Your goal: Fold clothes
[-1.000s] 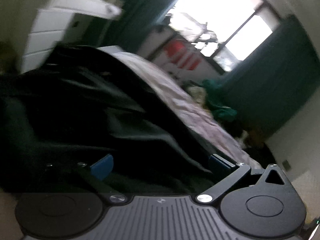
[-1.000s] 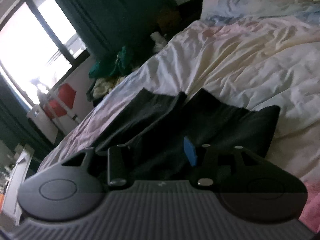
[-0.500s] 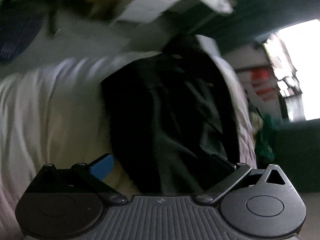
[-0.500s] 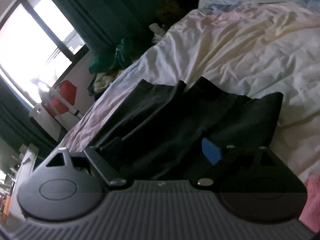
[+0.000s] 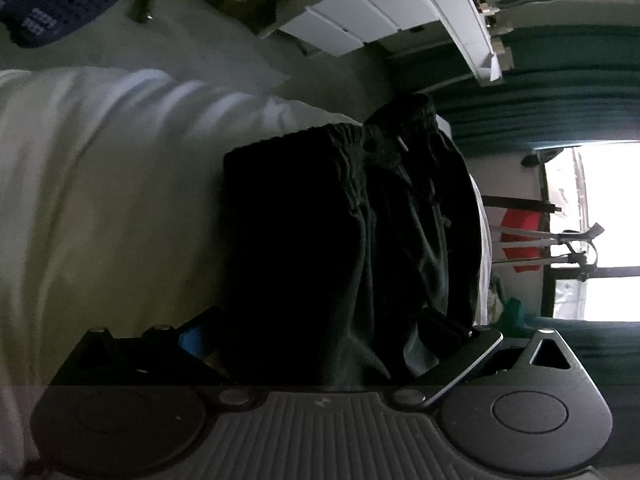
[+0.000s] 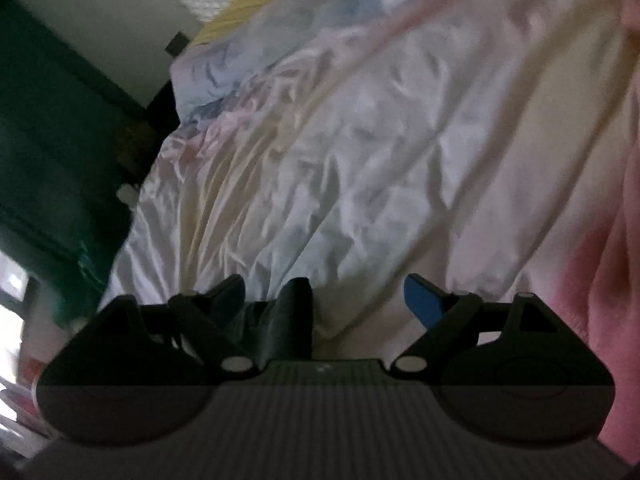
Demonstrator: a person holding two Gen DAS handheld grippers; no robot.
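A black garment with a gathered elastic waistband [image 5: 344, 240] lies on the pale bedsheet [image 5: 100, 200]. My left gripper [image 5: 316, 332] is open, its jaws wide apart on either side of the garment's near end, with the cloth lying between them. My right gripper [image 6: 324, 300] is open over the wrinkled white sheet [image 6: 340, 184]. A small dark fold of the black garment [image 6: 288, 320] shows low between its fingers, near the left one.
A white chest of drawers [image 5: 372, 12] stands beyond the bed. Dark green curtains [image 5: 560, 92] and a bright window [image 5: 608, 232] are to the right. A yellow pillow [image 6: 240, 12] lies at the bed's head. Pink cloth [image 6: 600, 272] lies at right.
The left view has rolled and swung, so the garment's waistband now lies ahead. My right gripper has opened wide and lifted off the garment toward the bare sheet.
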